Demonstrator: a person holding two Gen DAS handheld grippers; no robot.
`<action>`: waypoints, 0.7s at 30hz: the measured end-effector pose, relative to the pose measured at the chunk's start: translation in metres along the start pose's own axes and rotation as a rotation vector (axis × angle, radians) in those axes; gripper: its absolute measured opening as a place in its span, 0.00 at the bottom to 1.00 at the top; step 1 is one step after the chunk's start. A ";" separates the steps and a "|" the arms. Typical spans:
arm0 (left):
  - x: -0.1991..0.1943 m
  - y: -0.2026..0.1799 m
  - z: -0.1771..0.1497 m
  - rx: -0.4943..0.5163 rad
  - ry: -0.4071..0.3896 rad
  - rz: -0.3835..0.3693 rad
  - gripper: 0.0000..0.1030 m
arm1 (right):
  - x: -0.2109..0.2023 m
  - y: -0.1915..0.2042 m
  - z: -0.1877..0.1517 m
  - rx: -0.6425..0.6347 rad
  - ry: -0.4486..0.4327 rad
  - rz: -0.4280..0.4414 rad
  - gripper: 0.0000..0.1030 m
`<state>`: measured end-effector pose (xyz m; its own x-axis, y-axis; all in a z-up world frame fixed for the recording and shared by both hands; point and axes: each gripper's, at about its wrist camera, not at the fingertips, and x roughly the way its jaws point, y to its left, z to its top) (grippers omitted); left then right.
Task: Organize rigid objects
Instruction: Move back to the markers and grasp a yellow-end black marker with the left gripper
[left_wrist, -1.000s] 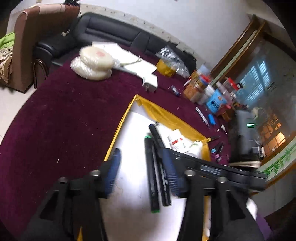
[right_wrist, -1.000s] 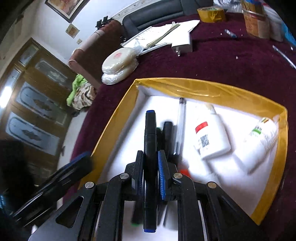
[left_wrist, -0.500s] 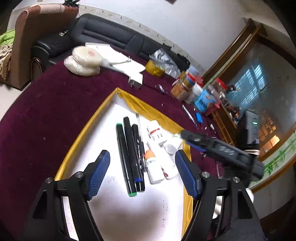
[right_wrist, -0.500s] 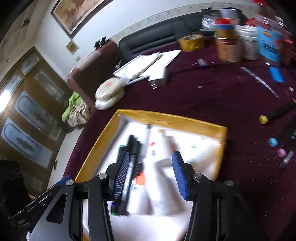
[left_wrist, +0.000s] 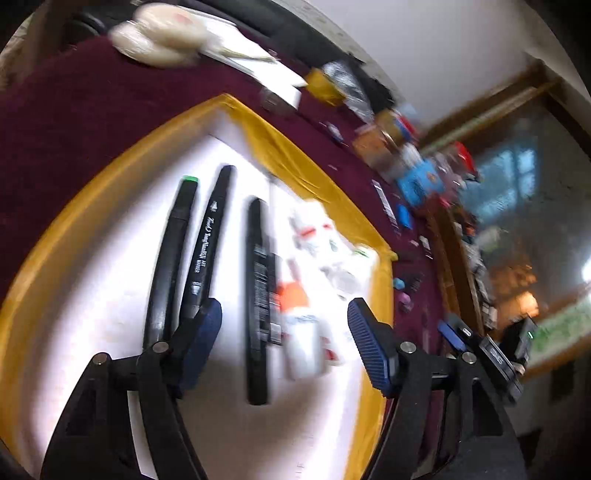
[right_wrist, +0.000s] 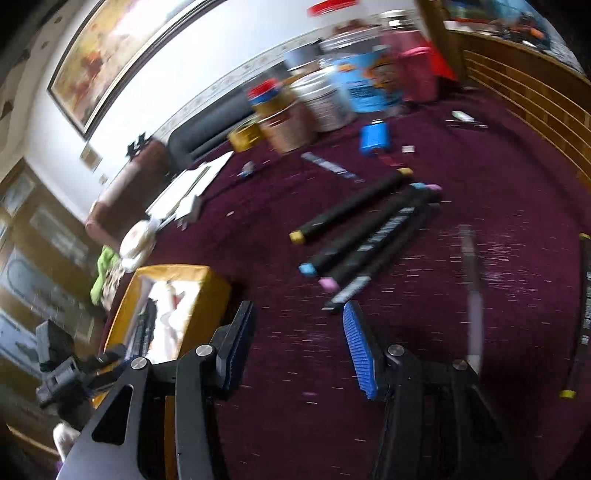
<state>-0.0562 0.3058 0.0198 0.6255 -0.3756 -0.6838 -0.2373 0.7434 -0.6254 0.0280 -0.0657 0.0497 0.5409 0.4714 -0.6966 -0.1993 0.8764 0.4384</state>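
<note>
Inside the yellow box (left_wrist: 92, 206) lie three black markers (left_wrist: 207, 243); outside it, three more markers (right_wrist: 354, 206) lie on the desk (right_wrist: 480, 184).

heavily motion-blurred in both views, worst among the jars (right_wrist: 325, 99) and in the smeared specks across the maroon cloth (right_wrist: 480, 192); overexposed on the white floor of the yellow tray (left_wrist: 55, 236), glaring beside the sharper black markers (left_wrist: 207, 240) there; lit by daylight from the window (left_wrist: 509, 184) far right of the tray, dim and murky below it; soft shadow under the gripper fingers (left_wrist: 199, 343); strongly bowed by the fisheye, black at the corners
</note>
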 end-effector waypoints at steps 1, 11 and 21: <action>-0.004 0.000 -0.001 -0.006 -0.003 -0.001 0.68 | -0.005 -0.010 0.000 0.016 -0.009 -0.007 0.43; -0.034 -0.091 -0.032 0.312 -0.058 0.028 0.71 | -0.050 -0.068 0.013 0.069 -0.141 -0.087 0.50; 0.056 -0.202 -0.069 0.628 0.076 0.078 0.71 | -0.064 -0.156 0.024 0.226 -0.290 -0.255 0.55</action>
<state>-0.0247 0.0963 0.0823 0.5637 -0.3282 -0.7580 0.2155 0.9443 -0.2486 0.0438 -0.2345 0.0394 0.7629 0.1672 -0.6245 0.1368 0.9024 0.4087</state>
